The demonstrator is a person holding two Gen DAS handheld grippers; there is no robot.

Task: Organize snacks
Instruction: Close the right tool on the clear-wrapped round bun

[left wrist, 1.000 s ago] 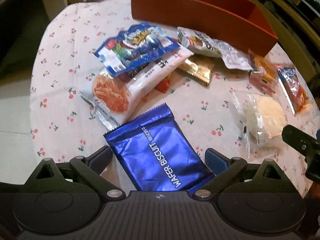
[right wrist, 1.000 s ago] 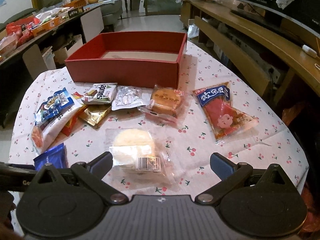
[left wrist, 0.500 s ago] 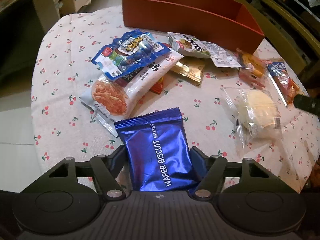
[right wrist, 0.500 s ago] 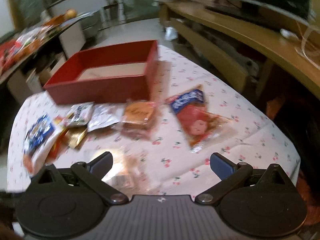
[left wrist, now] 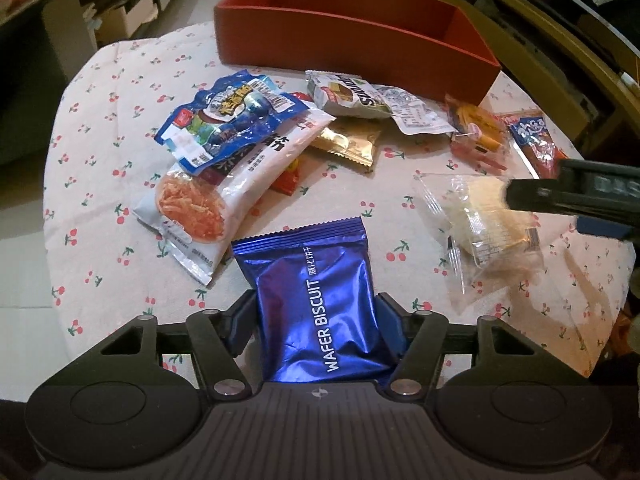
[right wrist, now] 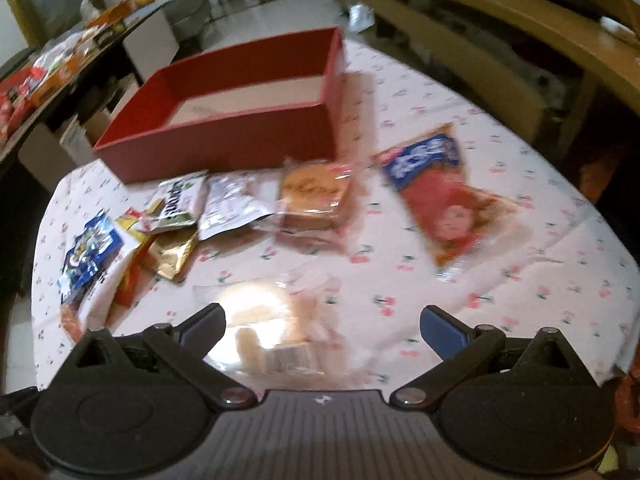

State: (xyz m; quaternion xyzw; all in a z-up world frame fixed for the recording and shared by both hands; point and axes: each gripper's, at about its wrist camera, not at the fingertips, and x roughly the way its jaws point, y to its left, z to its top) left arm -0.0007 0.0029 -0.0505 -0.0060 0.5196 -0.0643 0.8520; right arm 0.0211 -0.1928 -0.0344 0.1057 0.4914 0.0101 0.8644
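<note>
Blue foil fills the space between the left tongs (left wrist: pixel 316 320): the wafer biscuit packet (left wrist: pixel 316 300) sits with its lower half between the 2 blue pads, and both pads press against its sides. These tongs have just been closing, and the packet is now clamped, though it appears to lie on the bench (left wrist: pixel 100 184) and is not yet lifted.

The right tongs (right wrist: pixel 322 326) stand wide apart with nothing gripped. They hover over the clear-wrapped pale cake (right wrist: pixel 260 312), which lies partly between the spread fingers; the right wrist view is blurred, so contact cannot be judged. In the left wrist view the right fingers (left wrist: pixel 560 196) reach across the far edge of the same cake.

The step in hand looks like a paired pick-up, 1 snack per hand. The red box (left wrist: pixel 352 40) stands open and appears empty at the far side of the bench, beyond the scattered packets such as the white shredded-snack bag (left wrist: pixel 224 184) and the gold sachet (left wrist: pixel 348 140).

The next move probably calls for raising the wafer packet clear of the cloth and carrying it over the other snacks into the box. The right tongs would need to settle squarely over the cake before closing, since soft wrapping can slip.
</note>
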